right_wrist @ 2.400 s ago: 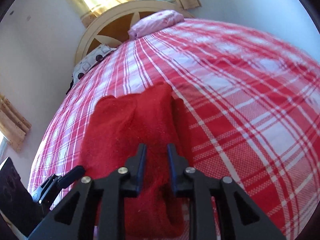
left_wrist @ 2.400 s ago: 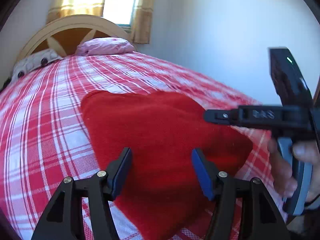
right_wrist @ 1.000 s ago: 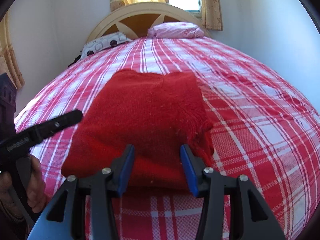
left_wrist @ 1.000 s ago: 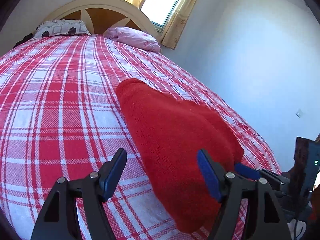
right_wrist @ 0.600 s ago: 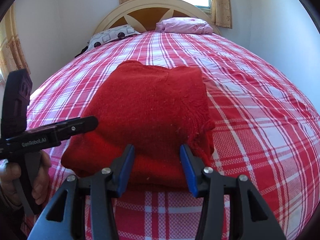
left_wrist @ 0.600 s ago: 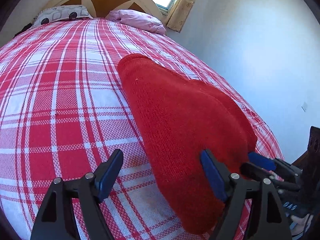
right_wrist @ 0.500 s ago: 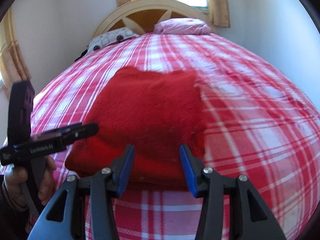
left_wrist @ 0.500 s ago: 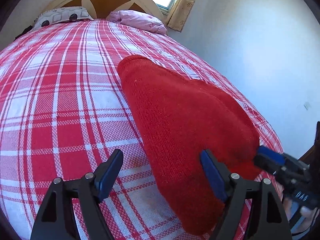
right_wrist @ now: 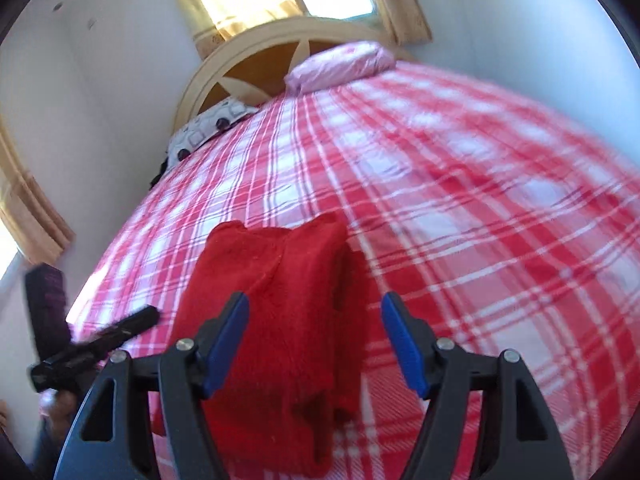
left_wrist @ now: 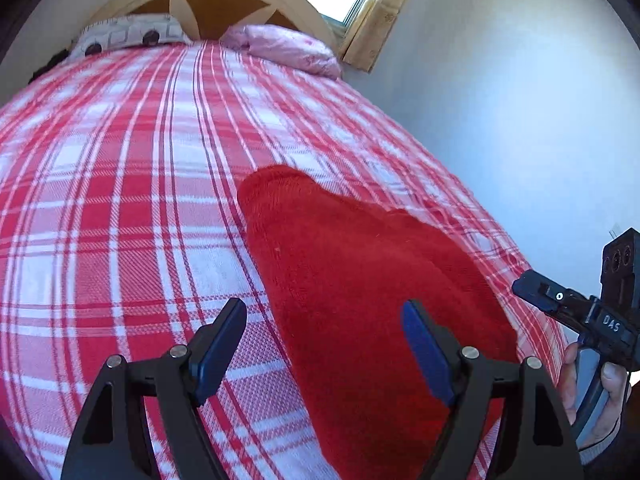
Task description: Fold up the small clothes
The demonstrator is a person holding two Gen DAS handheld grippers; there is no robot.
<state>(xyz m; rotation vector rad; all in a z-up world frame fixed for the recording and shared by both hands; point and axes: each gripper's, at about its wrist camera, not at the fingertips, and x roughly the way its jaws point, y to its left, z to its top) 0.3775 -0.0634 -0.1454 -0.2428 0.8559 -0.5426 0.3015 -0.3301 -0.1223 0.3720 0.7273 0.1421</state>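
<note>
A red knitted garment [left_wrist: 360, 280] is seen lying folded into a compact, thick bundle on the plaid bedspread [left_wrist: 120, 200], near the foot edge of the bed and toward its right side as the left wrist view shows it, well apart from the pillows [left_wrist: 288, 46] by the headboard [left_wrist: 224, 0].

The left tool [left_wrist: 326, 344] is held wide open above the bundle's near left edge, with nothing pressed between its blue pads [left_wrist: 426, 354]. The right tool [right_wrist: 316, 340] is likewise open; its jaws have just been opening, and although the garment shows between them in the right wrist view, no cloth is touched by the pads. The right tool's tip [left_wrist: 532, 288] is seen in the left wrist view off the bundle's right side, with a hand [left_wrist: 600, 400] on its grip.

The fold is judged to be finished or nearly so, and the release step appears to be in hand. If another fold is wanted, a fresh grip on one short edge would be called for; otherwise the bundle would need to be pressed flat or set aside, and a further garment fetched. No other clothing is visible on the bed.
</note>
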